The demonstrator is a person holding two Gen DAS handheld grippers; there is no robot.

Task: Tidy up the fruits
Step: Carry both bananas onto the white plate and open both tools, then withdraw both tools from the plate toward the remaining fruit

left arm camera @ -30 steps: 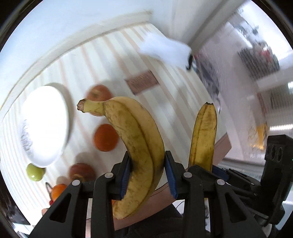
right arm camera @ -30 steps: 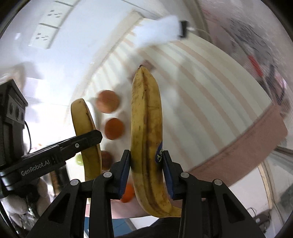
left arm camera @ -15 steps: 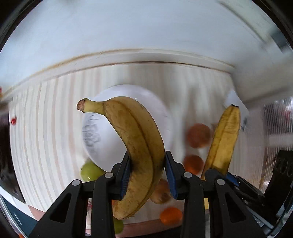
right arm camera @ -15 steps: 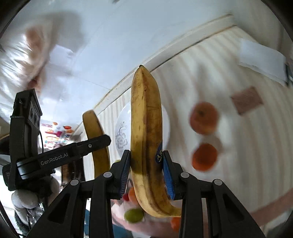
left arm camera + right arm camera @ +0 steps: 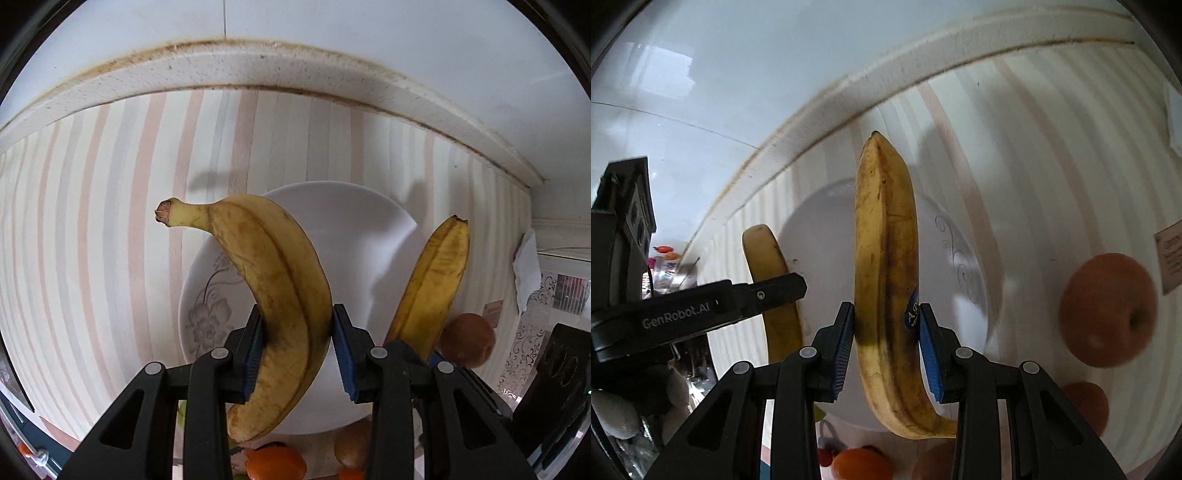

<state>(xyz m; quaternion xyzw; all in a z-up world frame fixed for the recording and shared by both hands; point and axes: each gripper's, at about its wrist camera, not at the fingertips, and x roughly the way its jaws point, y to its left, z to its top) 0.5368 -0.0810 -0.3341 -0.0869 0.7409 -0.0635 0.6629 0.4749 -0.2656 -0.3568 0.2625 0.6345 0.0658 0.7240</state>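
Observation:
My left gripper [image 5: 297,350] is shut on a speckled yellow banana [image 5: 273,280], stem pointing up and left. Beneath it lies a white plate [image 5: 369,240] with a grey flower print. To its right a second banana [image 5: 432,288] stands upright in the other gripper. In the right wrist view my right gripper [image 5: 886,347] is shut on that banana [image 5: 886,266], which bears a blue sticker, above the same plate [image 5: 960,266]. The left gripper's arm and its banana [image 5: 772,280] show at the left.
The striped tablecloth [image 5: 92,221] runs back to a white wall ledge [image 5: 258,66]. A reddish apple [image 5: 1108,310] and an orange [image 5: 1086,406] lie right of the plate. More oranges [image 5: 275,461] sit at its near edge. A white tissue [image 5: 526,269] lies far right.
Both grippers have swung across the table with their bananas and sunk a little. The plate, formerly off to the side, now lies directly beneath both bananas.

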